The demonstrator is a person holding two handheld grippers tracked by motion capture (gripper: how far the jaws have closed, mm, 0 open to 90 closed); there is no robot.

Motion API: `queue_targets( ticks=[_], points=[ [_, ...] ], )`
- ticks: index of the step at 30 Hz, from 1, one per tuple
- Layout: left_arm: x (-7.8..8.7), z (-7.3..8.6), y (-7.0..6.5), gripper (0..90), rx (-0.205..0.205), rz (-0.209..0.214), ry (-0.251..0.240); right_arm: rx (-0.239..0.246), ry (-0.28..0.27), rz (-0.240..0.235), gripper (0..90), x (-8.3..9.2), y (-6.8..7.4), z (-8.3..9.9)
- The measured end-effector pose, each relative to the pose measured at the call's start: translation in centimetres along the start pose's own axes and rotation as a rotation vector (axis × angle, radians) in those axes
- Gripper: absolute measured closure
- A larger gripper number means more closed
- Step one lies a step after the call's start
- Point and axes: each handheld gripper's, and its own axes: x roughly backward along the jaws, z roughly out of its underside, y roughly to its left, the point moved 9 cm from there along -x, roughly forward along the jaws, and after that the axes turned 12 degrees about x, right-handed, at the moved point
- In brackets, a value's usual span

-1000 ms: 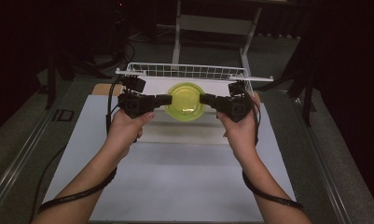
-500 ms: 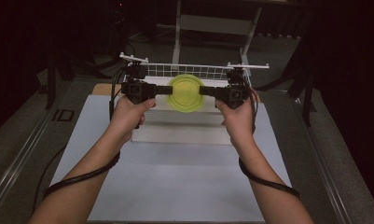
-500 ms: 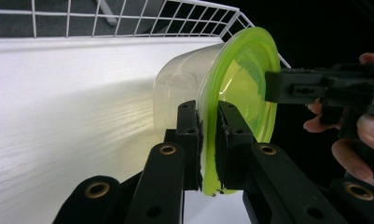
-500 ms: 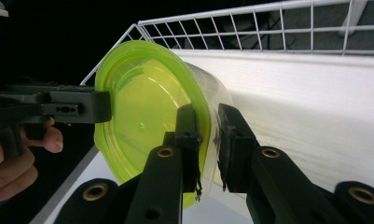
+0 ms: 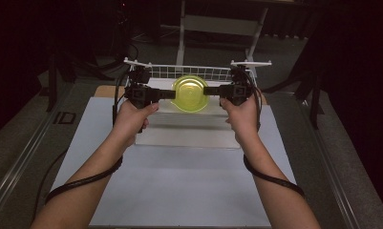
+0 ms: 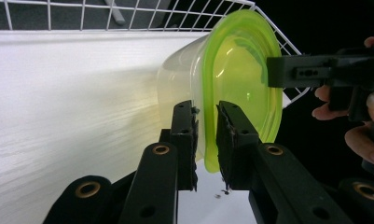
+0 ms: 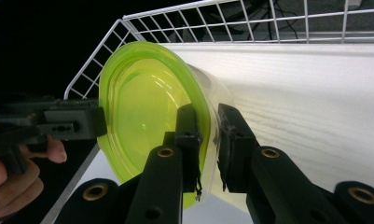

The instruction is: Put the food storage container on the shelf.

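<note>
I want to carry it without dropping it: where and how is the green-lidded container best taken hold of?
Grip the green lid's rim, which juts out beyond the clear container body, giving a thin lip for the jaws to close across. Come from two opposite sides, as the left tongs and right tongs do here; this probably keeps it level.

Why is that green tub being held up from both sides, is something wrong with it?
Nothing looks spilled or broken. The tub hangs in the air above the white tray, pinched at opposite edges of its rim by the left gripper and right gripper. It appears empty.
</note>
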Motion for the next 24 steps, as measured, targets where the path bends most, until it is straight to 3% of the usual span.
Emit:
queue_targets(
  ticks=[3,5,10,13,18,21,24],
  points=[
    [-0.1,-0.1,0.2,77.6,0.009,-0.004,0.001,0.001,0.014,0.004,78.9,-0.1,0.0,-0.3],
    [-0.3,-0.3,0.2,77.7,0.025,0.018,0.004,-0.018,0.000,-0.005,68.7,-0.3,-0.2,-0.9],
    [-0.6,-0.7,0.1,77.0,0.035,0.018,-0.013,-0.001,-0.010,0.033,65.4,-0.4,-0.6,-1.6],
    [-0.7,-1.0,0.3,67.2,0.022,-0.002,-0.026,-0.003,-0.002,0.041,63.0,-0.6,-0.7,-1.5],
    [-1.0,-1.7,0.8,64.5,0.024,-0.025,-0.040,-0.007,-0.003,0.053,60.6,-0.9,-1.3,-1.5],
    [-1.1,-1.7,0.9,60.0,0.044,-0.012,-0.042,-0.003,0.002,0.061,59.7,-0.9,-1.6,-1.5],
    [-1.2,-1.7,0.9,58.1,0.033,-0.017,-0.045,0.008,-0.006,0.073,57.3,-0.6,-1.8,-1.6]
  ],
)
